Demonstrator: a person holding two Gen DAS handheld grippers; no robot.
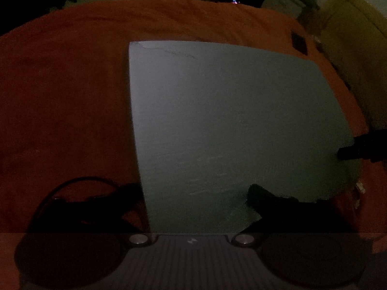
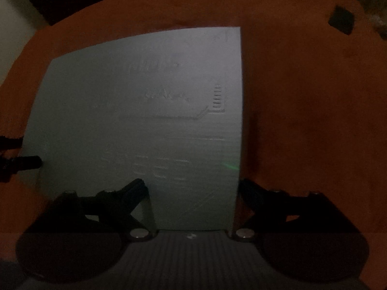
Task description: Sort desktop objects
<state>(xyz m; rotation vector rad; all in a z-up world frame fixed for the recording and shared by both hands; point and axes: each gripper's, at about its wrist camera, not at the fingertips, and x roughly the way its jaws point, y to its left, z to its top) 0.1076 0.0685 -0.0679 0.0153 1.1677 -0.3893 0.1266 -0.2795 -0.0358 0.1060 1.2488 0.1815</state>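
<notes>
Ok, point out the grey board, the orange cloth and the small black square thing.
grey board (image 2: 145,120), right wrist view, middle of its face.
orange cloth (image 1: 67,91), left wrist view, bare stretch left of the board.
small black square thing (image 2: 341,20), right wrist view, its middle.

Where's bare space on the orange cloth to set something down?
Widest free patch: orange cloth left of the grey board. Another strip right of the board, up to the small dark block. Crowded near the board's front corners, where the left tool and right tool sit.
</notes>
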